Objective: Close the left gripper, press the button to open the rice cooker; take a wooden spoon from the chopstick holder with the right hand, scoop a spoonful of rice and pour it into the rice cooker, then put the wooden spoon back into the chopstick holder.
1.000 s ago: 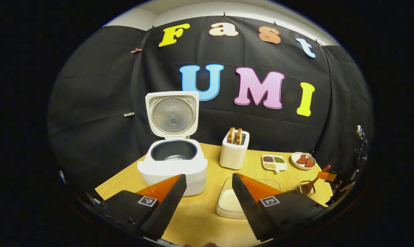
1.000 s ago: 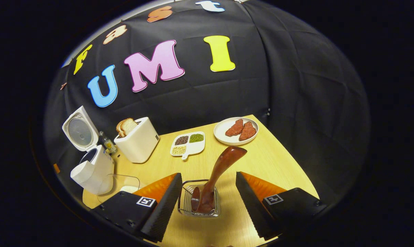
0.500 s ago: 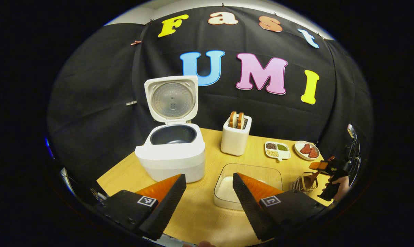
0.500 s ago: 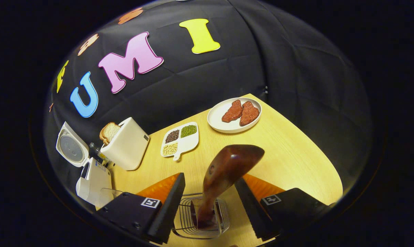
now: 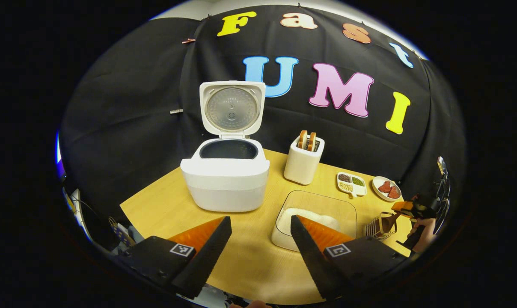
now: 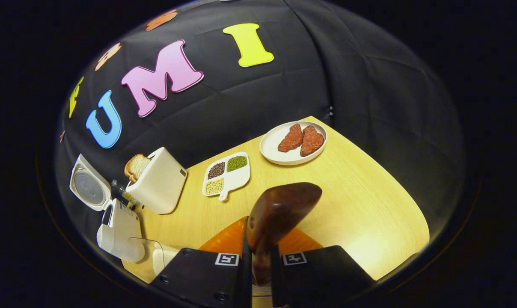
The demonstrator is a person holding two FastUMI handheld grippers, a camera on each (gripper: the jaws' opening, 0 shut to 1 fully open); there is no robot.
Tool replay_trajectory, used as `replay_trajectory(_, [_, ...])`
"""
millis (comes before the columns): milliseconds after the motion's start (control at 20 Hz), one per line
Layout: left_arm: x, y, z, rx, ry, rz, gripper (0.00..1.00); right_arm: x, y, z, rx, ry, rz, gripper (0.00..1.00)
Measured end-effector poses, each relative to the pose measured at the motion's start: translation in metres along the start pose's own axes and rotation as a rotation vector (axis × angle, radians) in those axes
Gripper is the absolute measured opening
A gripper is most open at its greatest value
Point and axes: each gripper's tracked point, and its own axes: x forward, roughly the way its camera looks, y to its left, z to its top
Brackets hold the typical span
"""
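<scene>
The white rice cooker [image 5: 226,175] stands with its lid up and its dark pot showing; in the right gripper view the rice cooker [image 6: 119,226] sits at far left. A clear tray of rice [image 5: 312,220] lies in front of my left gripper [image 5: 258,248], which hangs open above the table's near edge. My right gripper [image 6: 258,265] is shut on the handle of the brown wooden spoon [image 6: 277,214], whose broad end rises toward the camera. In the left gripper view the wire chopstick holder [image 5: 380,226] stands at far right with the spoon in it and a hand [image 5: 423,229] beside it.
A white toaster [image 5: 303,160] with bread slices stands behind the rice tray. A divided dish of beans [image 6: 226,175] and a plate [image 6: 271,154] with two red meat pieces lie toward the table's far corner. The wooden table [image 6: 369,205] ends near the black cloth.
My right gripper's fingers have come together on the spoon's handle. My left gripper has drawn back and up from the cooker, staying open.
</scene>
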Motion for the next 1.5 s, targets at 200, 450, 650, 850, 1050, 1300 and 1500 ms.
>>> replay_trajectory(200, [-0.005,0.017,0.014,0.081,-0.048,-0.034,0.96,-0.023,0.014,0.021,-0.027,-0.076,0.001,0.19])
replay_trajectory(450, [-0.006,0.046,0.020,0.055,-0.076,-0.081,0.96,-0.060,0.033,0.046,-0.019,-0.147,-0.033,0.19])
replay_trajectory(650, [-0.003,0.066,0.023,0.087,-0.126,-0.128,0.96,-0.092,0.050,0.061,-0.061,-0.171,-0.068,0.19])
replay_trajectory(850, [0.010,0.093,0.008,0.074,-0.118,-0.172,0.96,-0.120,0.084,0.071,-0.116,-0.213,-0.063,0.19])
replay_trajectory(1050, [0.011,0.124,-0.007,0.018,-0.078,-0.183,0.96,-0.136,0.132,0.062,-0.154,-0.237,-0.014,0.19])
replay_trajectory(1300, [0.014,0.144,-0.001,0.088,-0.092,-0.218,0.96,-0.122,0.186,0.034,-0.169,-0.218,0.031,0.19])
replay_trajectory(1500, [0.032,0.142,-0.001,0.110,-0.059,-0.286,0.96,-0.099,0.215,0.009,-0.185,-0.194,0.053,0.19])
